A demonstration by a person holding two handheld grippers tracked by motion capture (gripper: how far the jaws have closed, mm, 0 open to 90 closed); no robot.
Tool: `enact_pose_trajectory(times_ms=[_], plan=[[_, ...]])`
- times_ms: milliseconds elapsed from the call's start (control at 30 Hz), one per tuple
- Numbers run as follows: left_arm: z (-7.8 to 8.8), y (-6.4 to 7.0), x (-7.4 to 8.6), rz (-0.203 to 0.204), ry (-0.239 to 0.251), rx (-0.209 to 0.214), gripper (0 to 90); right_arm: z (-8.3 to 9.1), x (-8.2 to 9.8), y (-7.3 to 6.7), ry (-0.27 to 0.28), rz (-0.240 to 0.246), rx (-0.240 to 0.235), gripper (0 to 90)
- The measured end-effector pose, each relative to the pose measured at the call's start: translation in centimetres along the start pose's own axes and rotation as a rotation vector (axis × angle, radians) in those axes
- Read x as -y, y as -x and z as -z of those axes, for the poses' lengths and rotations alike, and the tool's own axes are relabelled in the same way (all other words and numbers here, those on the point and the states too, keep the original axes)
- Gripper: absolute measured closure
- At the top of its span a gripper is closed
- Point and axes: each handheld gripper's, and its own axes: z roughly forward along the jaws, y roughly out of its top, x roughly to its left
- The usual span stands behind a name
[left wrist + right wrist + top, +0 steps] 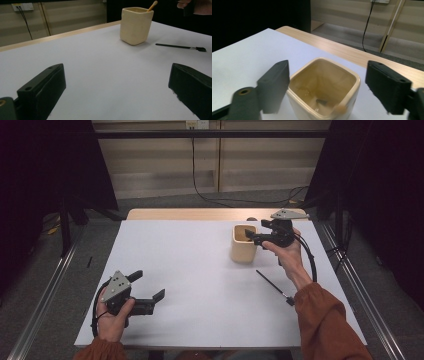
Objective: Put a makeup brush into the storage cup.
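Two grippers are at work over a white-topped bench (200, 285). Nearest, by the front left corner, the left gripper (150, 292) is held low over the bench with its jaws spread wide and nothing between them; in the left gripper view only bare white surface lies between them. Further in, near the right edge, a thin black brush (274, 287) lies flat on the bench, well apart from everything else. Beyond it, toward the far right corner, stands a cream square cup (243, 245), upright, with a wooden-handled stick (152, 6) leaning inside it. The right gripper (252, 236) hangs just over the cup's mouth, its jaws wide apart on either side of the opening and holding nothing; the stick rests loose in the cup below.
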Motion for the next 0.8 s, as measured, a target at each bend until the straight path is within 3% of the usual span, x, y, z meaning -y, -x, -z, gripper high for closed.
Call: enact_pose_trajectory(times_ms=[167,400,567,800], plan=[[0.0,0.0,0.0,0.001,0.001,0.0,1.2,0.3,-0.1,0.1,0.016,0.004,0.008,8.5],[-0.1,-0.2,0.0,-0.004,-0.001,0.003,1.1,0.7,0.1,0.4,0.021,-0.009,-0.007,3.1],[-0.2,-0.3,-0.1,0.01,0.009,0.0,1.4,1.5,0.1,0.6,0.031,0.002,-0.03,0.4],[-0.2,-0.3,-0.1,0.005,0.01,-0.004,1.3,2.4,0.7,0.8,0.048,-0.003,-0.026,0.8]])
